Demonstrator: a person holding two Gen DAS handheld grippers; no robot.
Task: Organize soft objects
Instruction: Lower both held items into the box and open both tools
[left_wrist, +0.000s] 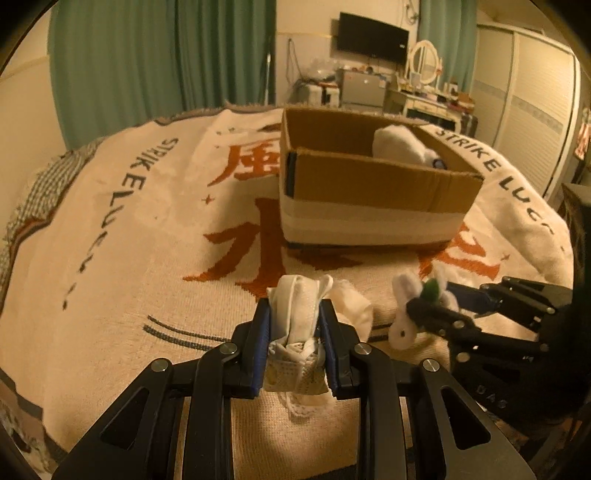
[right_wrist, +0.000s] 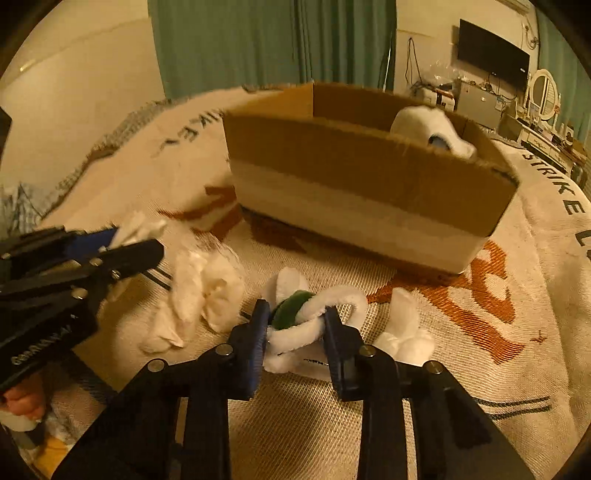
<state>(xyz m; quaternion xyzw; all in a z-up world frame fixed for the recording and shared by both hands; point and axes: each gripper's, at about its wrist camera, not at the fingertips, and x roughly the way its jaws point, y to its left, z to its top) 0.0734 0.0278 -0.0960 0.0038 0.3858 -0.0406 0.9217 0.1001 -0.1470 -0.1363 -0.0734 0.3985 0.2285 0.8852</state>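
My left gripper (left_wrist: 294, 328) is clamped on a bundle of white cloth (left_wrist: 295, 317); the cloth sits squeezed between the two blue-padded fingers (left_wrist: 261, 343), its upper folds poking out past the tips and a lacy edge hanging below them. Just to the right of those fingers a crumpled white tissue-like wad (left_wrist: 352, 308) lies on the bed blanket (left_wrist: 129, 258).

My right gripper (right_wrist: 295, 325) is closed around a small white plush toy with a green patch (right_wrist: 295, 314). The green part and the looped white limbs are pinched between the fingers (right_wrist: 258, 332), while one leg and foot of the toy spill out to the right of them and rest on the blanket. From the left wrist view this toy appears low on the right, its white face beside the right gripper's tips.

Beyond both pairs of fingers stands the open cardboard box (left_wrist: 369, 184), well apart from what I hold. A larger white plush (right_wrist: 428, 127) already lies inside it, against the far right corner.
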